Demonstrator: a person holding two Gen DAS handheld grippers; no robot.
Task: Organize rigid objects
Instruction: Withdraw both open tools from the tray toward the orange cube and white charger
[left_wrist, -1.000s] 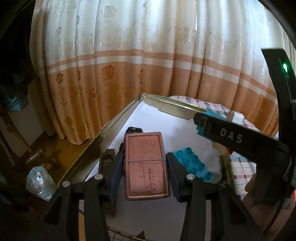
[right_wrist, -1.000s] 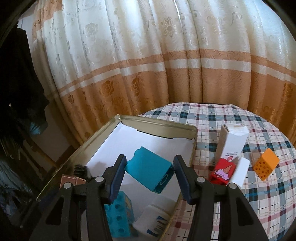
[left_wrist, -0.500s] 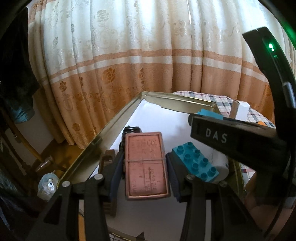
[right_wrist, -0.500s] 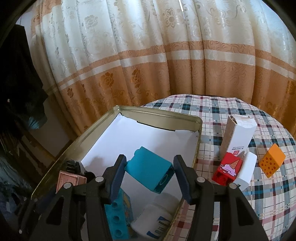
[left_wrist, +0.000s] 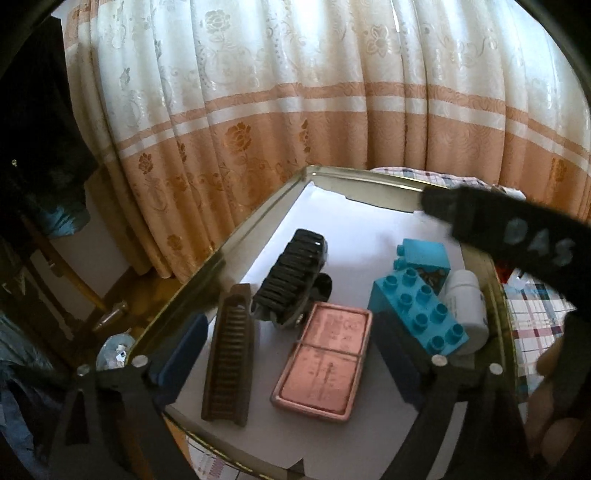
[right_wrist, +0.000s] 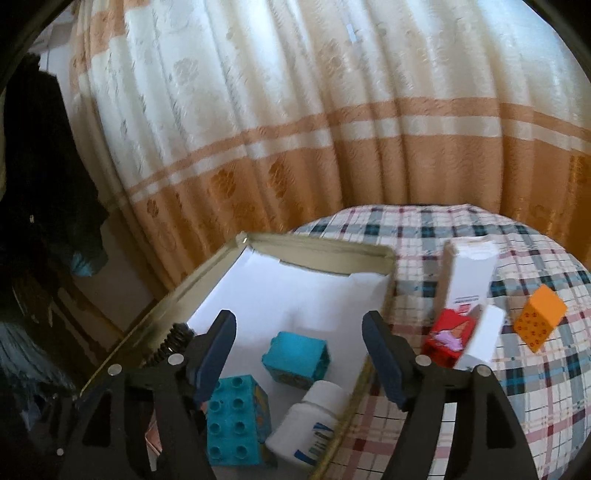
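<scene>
Pink metal shows nearest in the left wrist view: the pink tin lies flat on the white paper lining of the tray, between the fingers of your left gripper but touching neither. Those jaws have just been opening and stand wide, holding nothing. Just left of the tin lies a dark brown ribbed bar, and just behind both sits a black ribbed clip. To the right, a teal studded brick rests against a white bottle at the tray's right wall, with a smaller teal block directly behind the brick.

Your right gripper has also just been opening. Its jaws are apart and grip nothing; the teal block sits on the tray paper below and between the fingers, clear of both pads. Nearer the camera, the studded brick and the white bottle lie side by side inside the tray's near right corner.

Outside the tray, on the checked cloth of the desk, a red box and a small white box touch each other, just in front of a tall white carton. An orange block stands apart to their right. A cream and orange curtain hangs behind the desk.
</scene>
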